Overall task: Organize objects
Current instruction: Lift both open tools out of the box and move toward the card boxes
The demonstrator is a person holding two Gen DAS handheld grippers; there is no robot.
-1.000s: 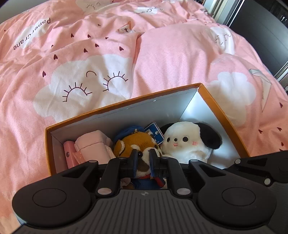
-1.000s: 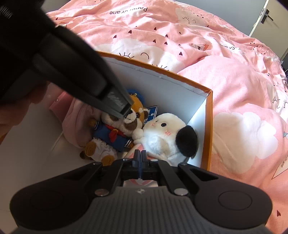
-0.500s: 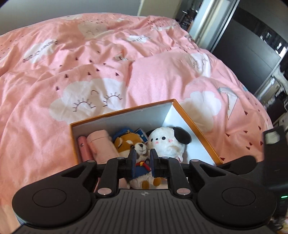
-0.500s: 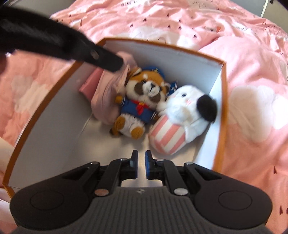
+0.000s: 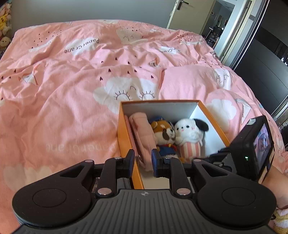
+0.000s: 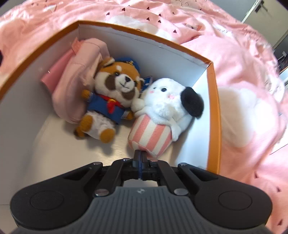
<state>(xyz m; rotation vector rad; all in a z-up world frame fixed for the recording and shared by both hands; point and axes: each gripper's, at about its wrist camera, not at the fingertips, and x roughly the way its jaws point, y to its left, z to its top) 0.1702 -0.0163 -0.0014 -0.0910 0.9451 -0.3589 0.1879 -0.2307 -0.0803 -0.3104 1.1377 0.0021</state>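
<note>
An orange box (image 5: pixel 124 136) with white inside walls sits on the pink bed. It holds a pink pouch (image 5: pixel 144 129), a red panda plush in a blue uniform (image 5: pixel 162 133) and a white dog plush in a pink striped cup (image 5: pixel 189 131). My left gripper (image 5: pixel 143 156) hovers over the box's near left wall. Its jaws are opening and nothing is between them. In the right wrist view, my right gripper (image 6: pixel 140 158) is shut inside the box (image 6: pixel 213 108), its tips at the base of the striped cup of the dog plush (image 6: pixel 165 100). The panda (image 6: pixel 117 86) and pouch (image 6: pixel 77 86) lie to the left.
The pink quilt (image 5: pixel 72 90) spreads wide to the left of and beyond the box. The right tool's camera body (image 5: pixel 255 147) and a hand are at the box's right. A dark wardrobe (image 5: pixel 266 63) and an open door (image 5: pixel 189 14) are at the far right.
The left gripper pulled back and up from the panda plush, leaving it in the box, and its jaws widened. The right gripper's jaws parted slightly, then shut near the striped cup.
</note>
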